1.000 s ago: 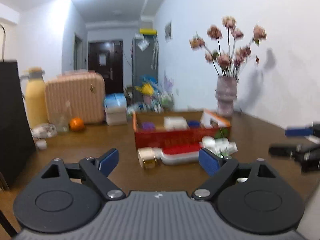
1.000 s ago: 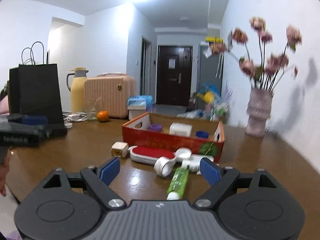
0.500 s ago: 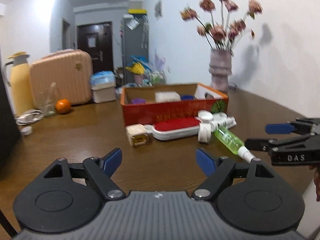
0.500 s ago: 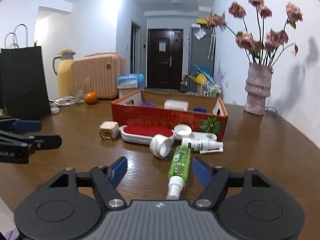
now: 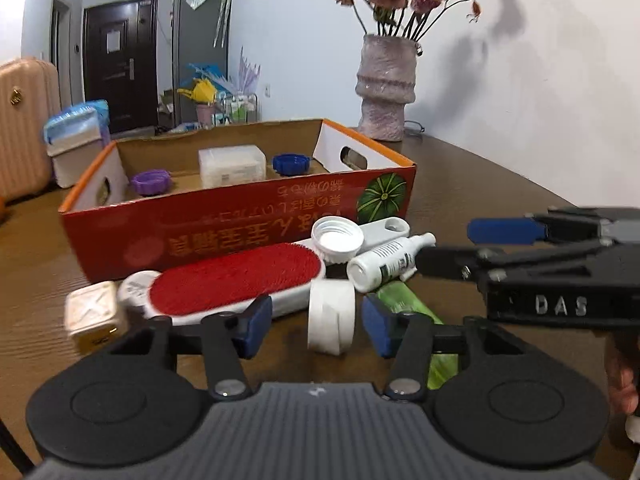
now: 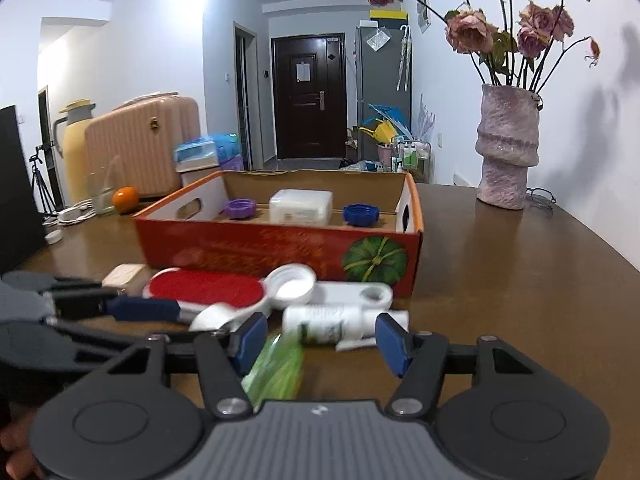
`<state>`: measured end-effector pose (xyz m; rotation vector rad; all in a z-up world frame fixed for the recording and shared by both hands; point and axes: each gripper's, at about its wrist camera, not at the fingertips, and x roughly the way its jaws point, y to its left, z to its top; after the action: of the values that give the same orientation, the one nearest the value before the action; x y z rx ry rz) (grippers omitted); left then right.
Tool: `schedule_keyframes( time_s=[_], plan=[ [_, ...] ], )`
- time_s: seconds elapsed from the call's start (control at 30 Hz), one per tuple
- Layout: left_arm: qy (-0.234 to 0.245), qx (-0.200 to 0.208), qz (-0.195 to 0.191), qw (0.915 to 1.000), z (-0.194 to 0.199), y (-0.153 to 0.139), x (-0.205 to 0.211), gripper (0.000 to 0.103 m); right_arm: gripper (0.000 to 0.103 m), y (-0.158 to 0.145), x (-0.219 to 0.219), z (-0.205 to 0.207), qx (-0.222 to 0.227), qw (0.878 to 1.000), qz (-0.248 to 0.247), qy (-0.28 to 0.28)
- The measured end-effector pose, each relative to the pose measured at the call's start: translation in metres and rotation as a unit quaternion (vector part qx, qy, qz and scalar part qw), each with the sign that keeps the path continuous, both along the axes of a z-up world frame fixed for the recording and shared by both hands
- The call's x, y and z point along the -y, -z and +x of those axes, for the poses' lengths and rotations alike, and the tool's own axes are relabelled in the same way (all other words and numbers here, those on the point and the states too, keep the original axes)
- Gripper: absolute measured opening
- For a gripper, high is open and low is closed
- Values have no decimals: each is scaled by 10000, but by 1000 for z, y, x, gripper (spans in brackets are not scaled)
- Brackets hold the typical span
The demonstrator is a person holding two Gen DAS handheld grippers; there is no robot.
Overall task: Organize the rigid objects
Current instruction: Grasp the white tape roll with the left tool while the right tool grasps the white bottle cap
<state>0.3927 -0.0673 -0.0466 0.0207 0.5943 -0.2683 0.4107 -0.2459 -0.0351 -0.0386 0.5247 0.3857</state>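
Landmark: red box (image 5: 240, 236) on brown table (image 5: 500, 184). In front of it, left to right: beige cube (image 5: 94, 316), red brush (image 5: 236, 280), white cap (image 5: 331, 316), white bottle (image 5: 384, 264), green tube (image 5: 404, 304) partly hidden. Left gripper (image 5: 316, 326) jaws just closing, straddling cap without contact; right gripper (image 6: 320, 342) closing, apart around bottle.

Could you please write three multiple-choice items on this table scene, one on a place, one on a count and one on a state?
1. Where is the brush?
A. in the box
B. on the table before the box
C. by the vase

2. How many things lie in the box?
A. one
B. three
C. five

3. What stands between the left tongs' pads?
A. white ring
B. orange
C. nothing

Answers:
1 B, it lies against the box's front wall.
2 B, purple cap, white case, blue cap.
3 A, the white ring stands there, untouched.
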Motion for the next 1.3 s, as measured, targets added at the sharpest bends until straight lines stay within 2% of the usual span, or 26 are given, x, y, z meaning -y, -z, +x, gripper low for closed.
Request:
schedule_keyframes(
  time_s=[0.07,0.1,0.2,0.27,0.43,0.6,0.73,0.9,1.03,1.3],
  plan=[
    [127,-94,-159,9997,7,3,0,31,60,-1,-1,16,-22,10000,7,-73],
    [184,-164,-193,9995,9,5,0,25,60,-1,-4,23,-40,9999,7,-158],
    [206,-176,-209,9994,7,9,-2,24,60,2,-18,42,-129,9990,-12,-424],
    [127,-40,-182,9997,0,6,-6,24,60,4,-28,52,-138,9985,-148,-507],
    [-274,155,-323,9990,-17,-4,-29,24,59,15,-46,75,-220,9973,-446,-549],
    [-679,135,-472,9965,-26,-8,-56,24,40,20,-44,83,-416,9975,-200,-535],
    [-872,172,-469,9949,-37,-13,-71,24,39,19,-43,82,-427,9981,-185,-404],
    [-1087,509,-331,9922,-64,-31,-83,24,39,0,-44,59,-157,9993,-236,-257],
    [-1413,992,-24,9850,-94,-51,-88,24,39,-24,-39,22,191,9995,-205,-160],
    [-1587,1582,-142,9745,-164,-92,-104,24,39,-64,-29,-73,752,9971,-54,45]
  ],
)
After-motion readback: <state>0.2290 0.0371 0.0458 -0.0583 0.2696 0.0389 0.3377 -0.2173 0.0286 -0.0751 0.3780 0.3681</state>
